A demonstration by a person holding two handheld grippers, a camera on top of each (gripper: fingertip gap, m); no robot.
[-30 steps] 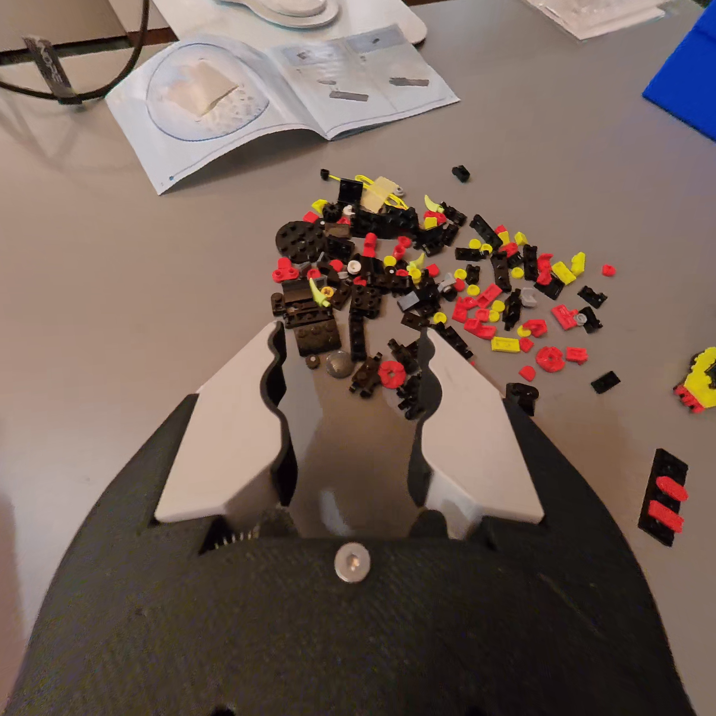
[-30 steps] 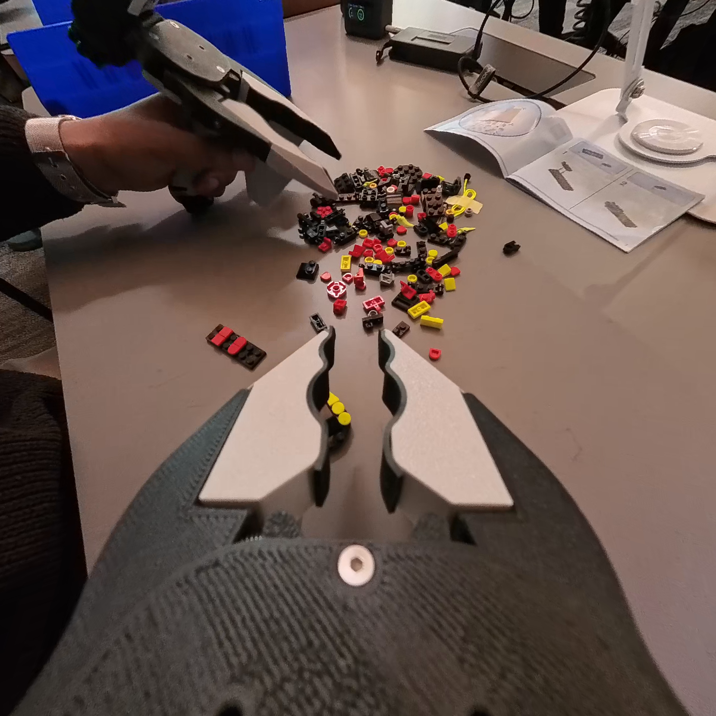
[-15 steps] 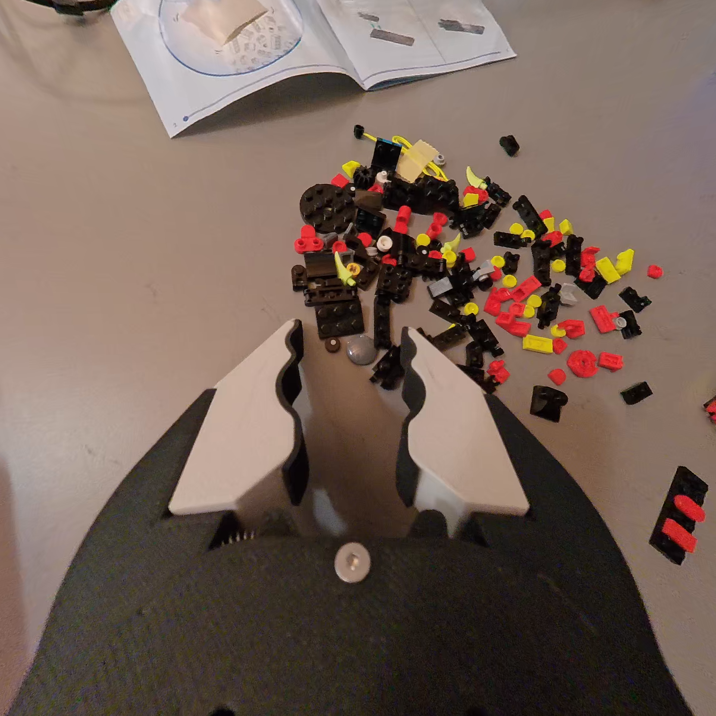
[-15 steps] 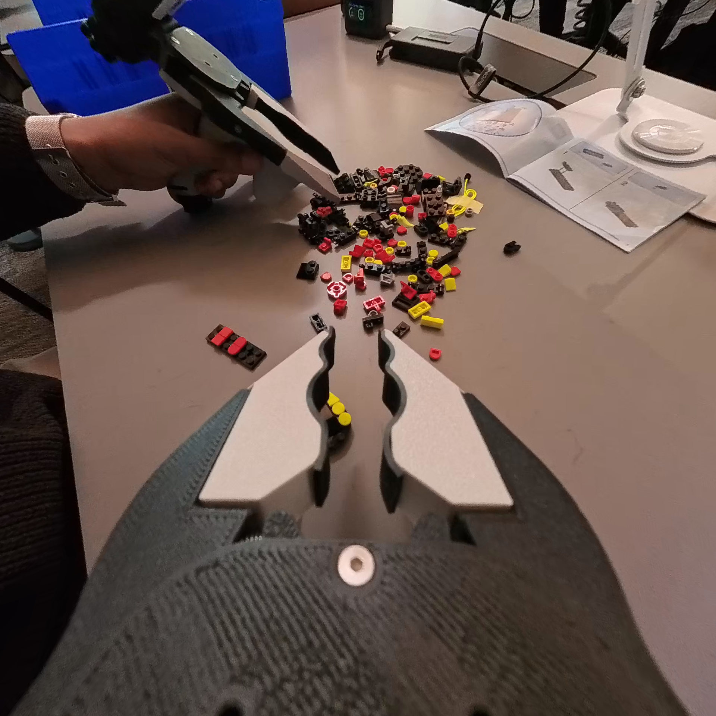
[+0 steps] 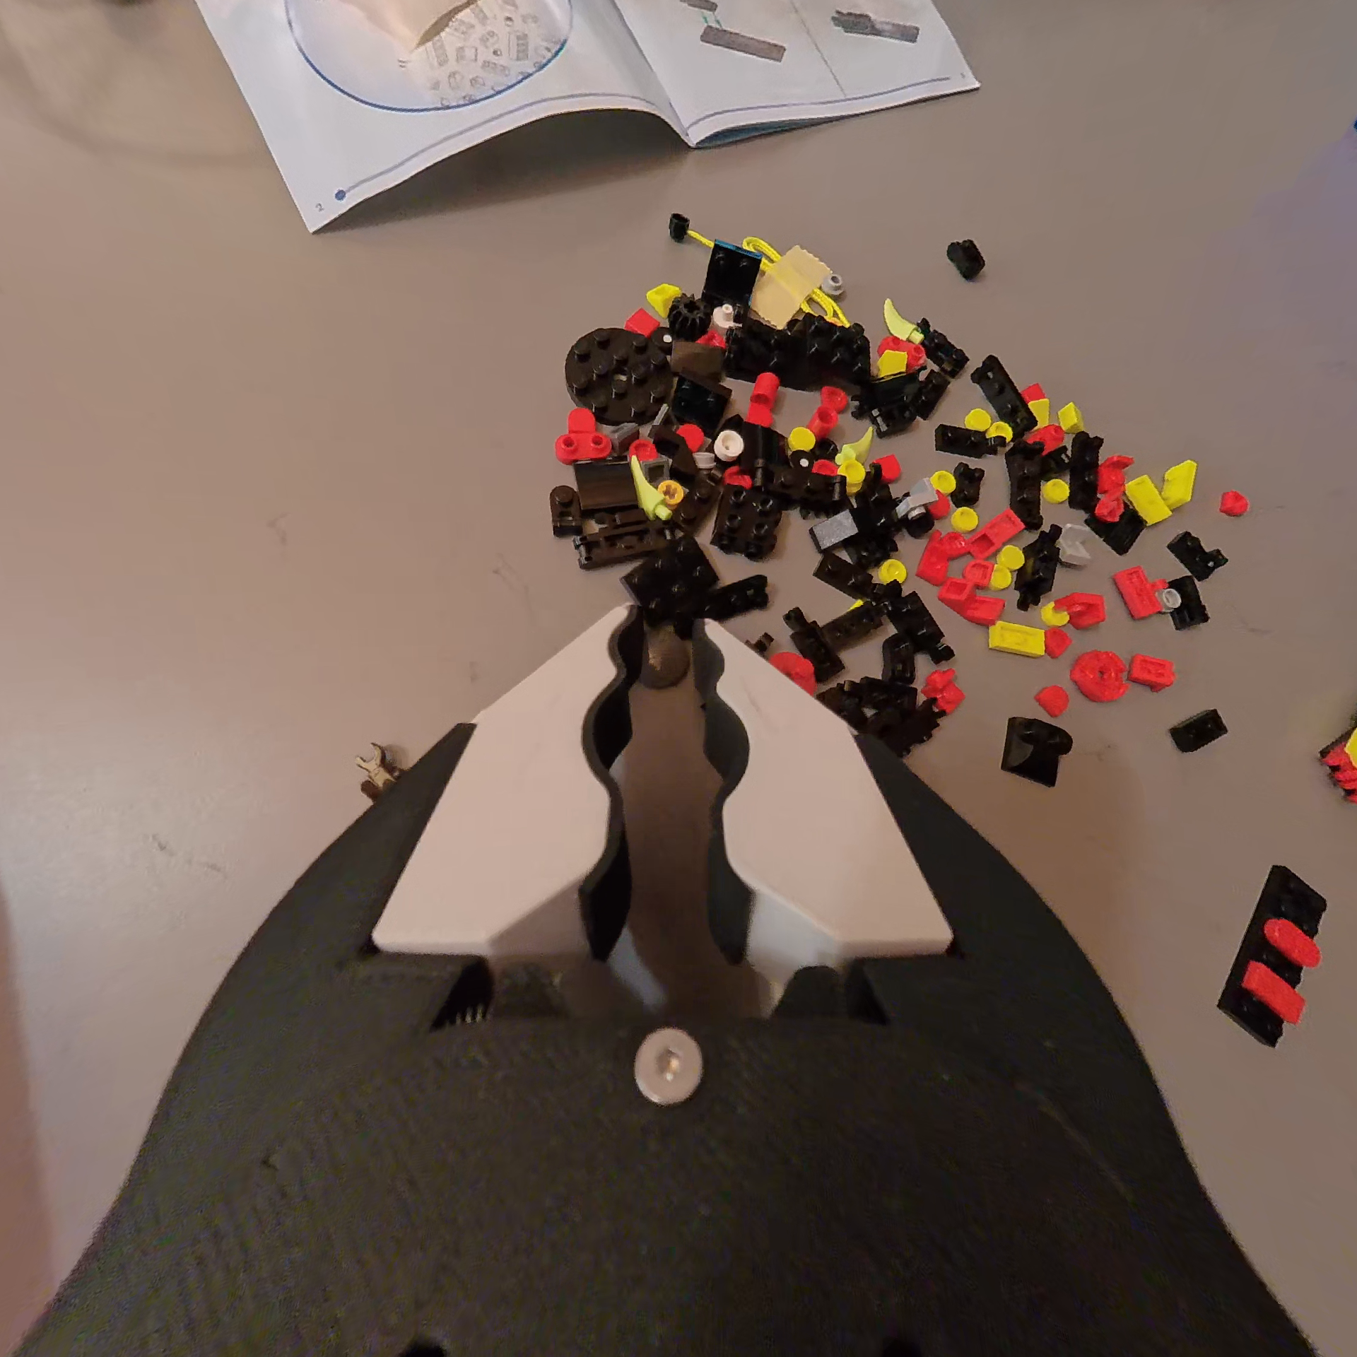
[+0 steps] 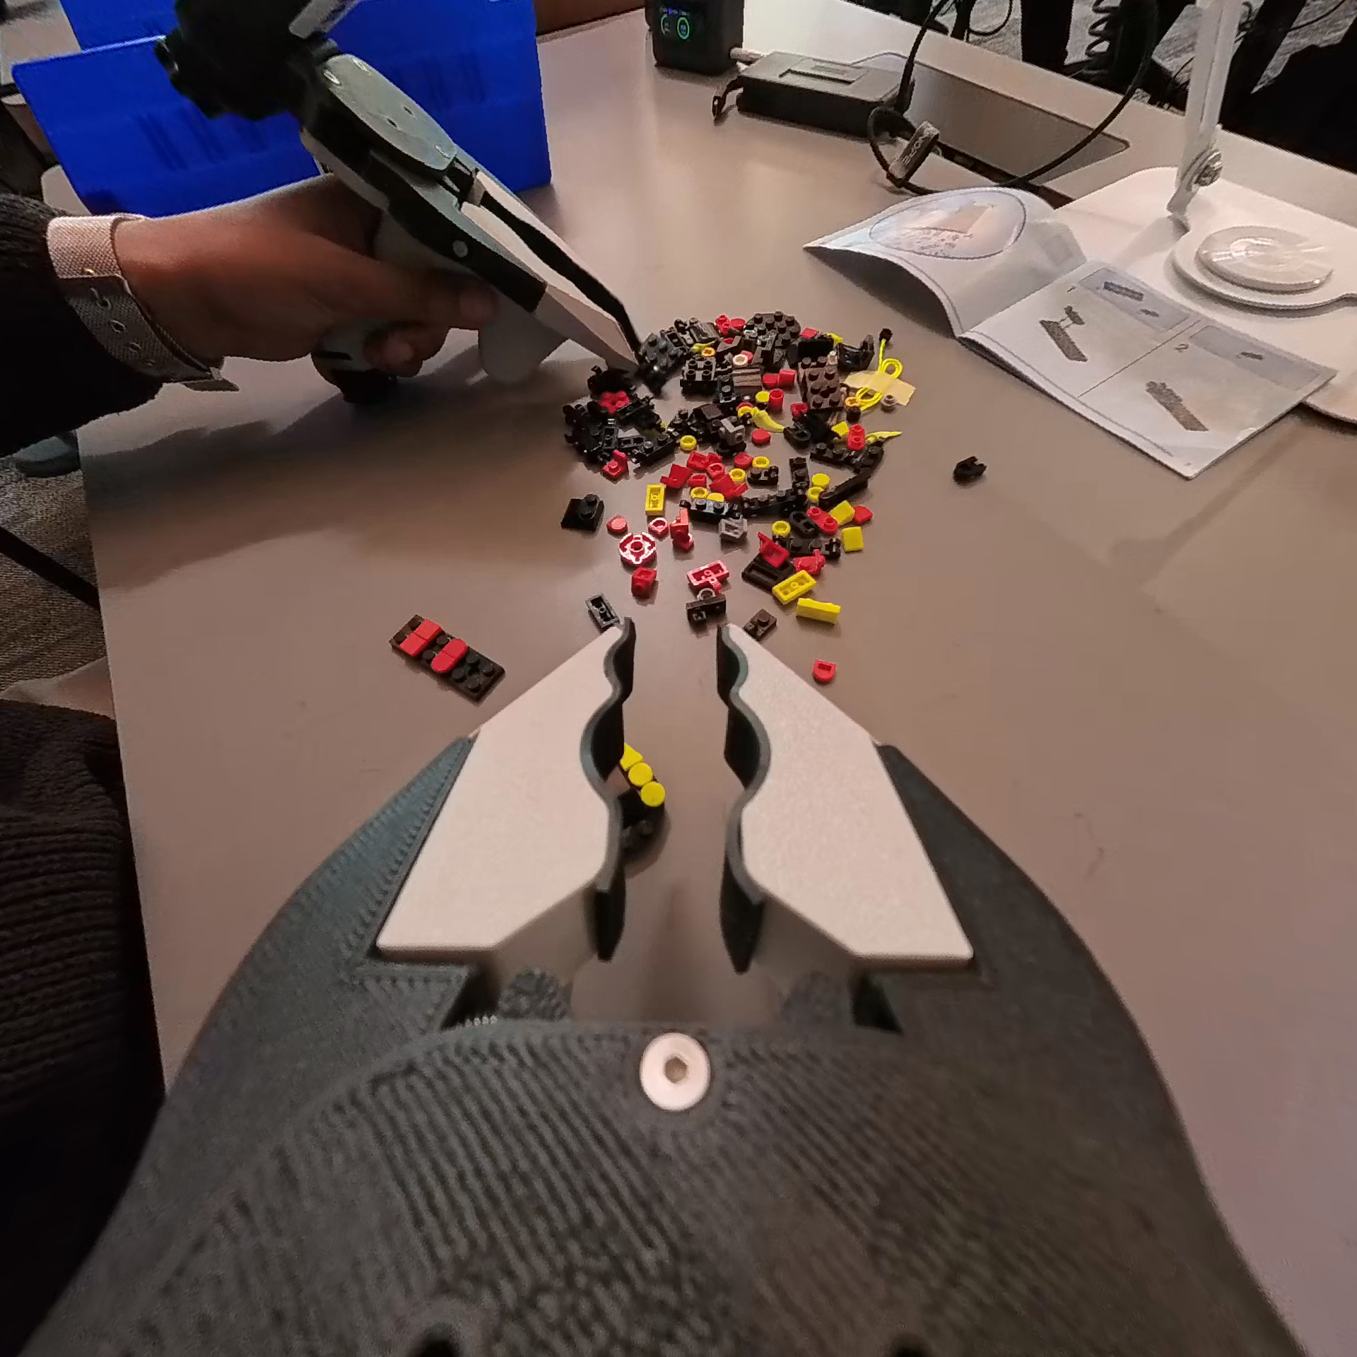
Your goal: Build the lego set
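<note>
A pile of small black, red and yellow lego pieces (image 5: 749, 507) lies on the grey table; it also shows in the right wrist view (image 6: 822, 382). My left gripper (image 5: 668, 620) is at the pile's near edge, its tips closed on a black plate (image 5: 668, 580); a grey dome piece (image 5: 661, 664) lies between its fingers. The left gripper also shows in the right wrist view (image 6: 628, 356), held by a hand. My right gripper (image 6: 675, 635) is open and empty, low over the table. A yellow-and-black sub-assembly (image 6: 641, 778) lies under its left finger.
A black plate with two red tiles (image 5: 1274, 954) lies apart (image 6: 446, 656). An open instruction booklet (image 5: 514, 88) lies beyond the pile (image 6: 1087, 323). A blue bin (image 6: 220, 125), a white lamp base (image 6: 1248, 264) and a black device with cables (image 6: 808, 73) stand at the table's far side. Tip to tip, the grippers are about 20 centimetres apart.
My left gripper moved forward into the pile's edge and narrowed its fingers onto the black plate, which turned. My right gripper has not moved.
</note>
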